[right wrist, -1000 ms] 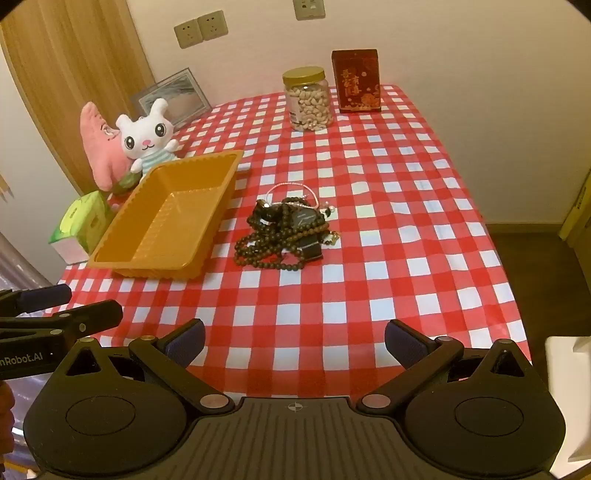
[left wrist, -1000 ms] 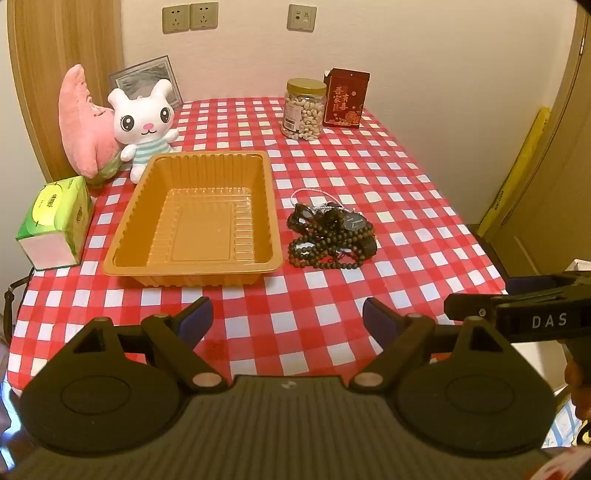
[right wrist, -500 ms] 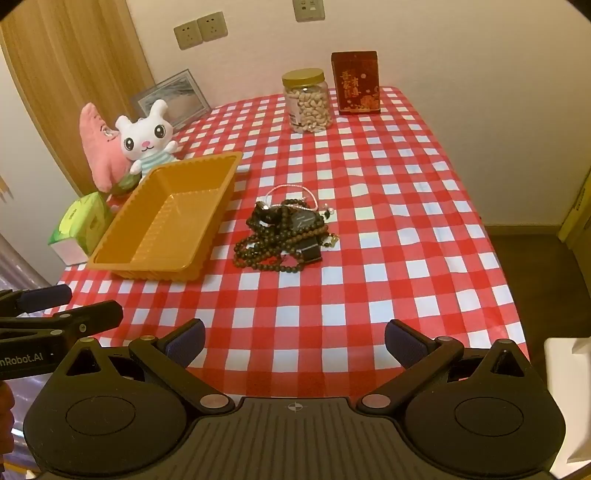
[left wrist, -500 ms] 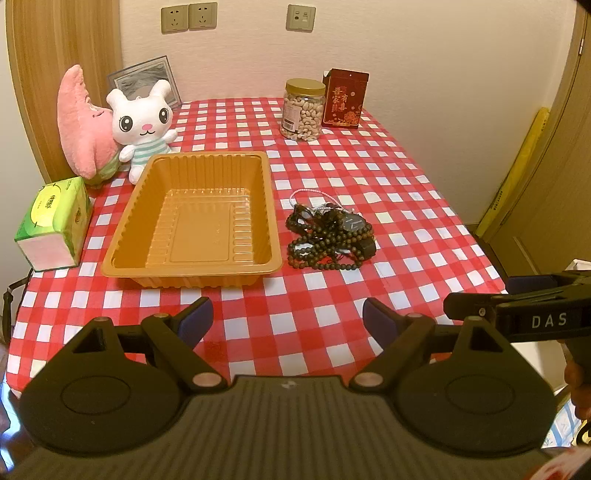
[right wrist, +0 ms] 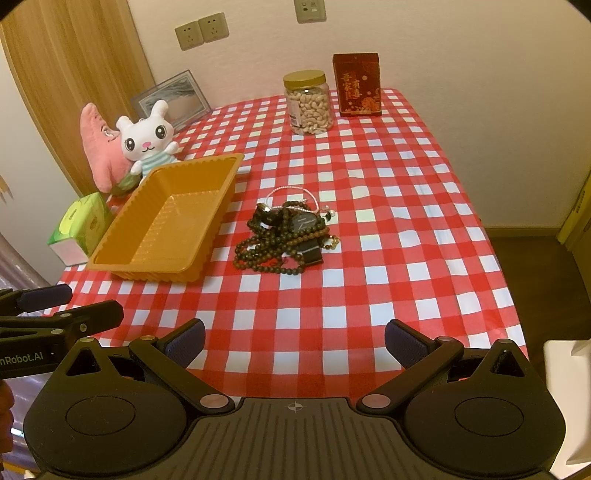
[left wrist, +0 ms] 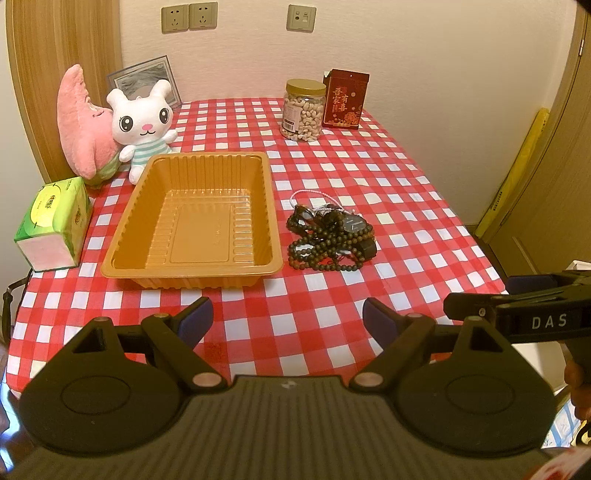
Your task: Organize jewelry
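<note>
- Left wrist view: jewelry pile [left wrist: 330,234] lies on the checked tablecloth [left wrist: 369,177], just right of the orange tray [left wrist: 155,214], not touching it. Pile runs roughly near-to-far; a pink cord loops out at the far end.
- Tray holds nothing; long axis runs away from the camera.
- Left gripper [left wrist: 287,320] jaws wide, holding nothing, well short of the pile.
- Right wrist view: right gripper [right wrist: 293,341] jaws wide, holding nothing. Nut jar [right wrist: 309,102] closed at the far edge.

A home room, by its furnishings: a desk [left wrist: 369,177] under a red-checked cloth against a wall with sockets [left wrist: 189,17], carrying plush toys [left wrist: 142,122], a framed picture [left wrist: 144,75], a nut jar [left wrist: 303,110] and a tissue box [left wrist: 53,221].
</note>
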Tool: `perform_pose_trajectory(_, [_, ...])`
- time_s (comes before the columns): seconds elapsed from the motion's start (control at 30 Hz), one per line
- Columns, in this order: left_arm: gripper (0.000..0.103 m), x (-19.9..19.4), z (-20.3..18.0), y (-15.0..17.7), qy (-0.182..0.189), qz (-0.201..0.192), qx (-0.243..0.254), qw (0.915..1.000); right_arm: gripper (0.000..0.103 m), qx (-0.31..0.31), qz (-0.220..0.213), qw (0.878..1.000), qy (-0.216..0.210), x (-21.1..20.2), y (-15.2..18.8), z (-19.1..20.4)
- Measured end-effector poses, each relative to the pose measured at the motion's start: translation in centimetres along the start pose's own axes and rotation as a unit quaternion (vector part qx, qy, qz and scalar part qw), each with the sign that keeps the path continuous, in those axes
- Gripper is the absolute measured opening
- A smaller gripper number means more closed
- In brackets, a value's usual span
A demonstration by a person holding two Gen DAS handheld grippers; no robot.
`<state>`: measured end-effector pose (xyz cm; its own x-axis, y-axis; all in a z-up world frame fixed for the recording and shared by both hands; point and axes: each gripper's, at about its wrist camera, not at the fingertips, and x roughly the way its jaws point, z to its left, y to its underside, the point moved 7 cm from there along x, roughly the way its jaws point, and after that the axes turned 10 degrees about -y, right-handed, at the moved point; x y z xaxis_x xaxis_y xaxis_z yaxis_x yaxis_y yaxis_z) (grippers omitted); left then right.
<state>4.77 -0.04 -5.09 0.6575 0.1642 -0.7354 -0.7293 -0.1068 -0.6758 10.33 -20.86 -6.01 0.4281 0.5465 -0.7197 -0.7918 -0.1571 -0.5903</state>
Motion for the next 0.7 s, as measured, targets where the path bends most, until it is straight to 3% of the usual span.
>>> perform_pose_trajectory(0.7, [0.087, 0.26, -0.57, -0.27, 0.001, -0.001, 0.0, 1.0, 0.103, -0.002, -0.001, 1.0, 0.0, 0.0, -0.1, 0.05])
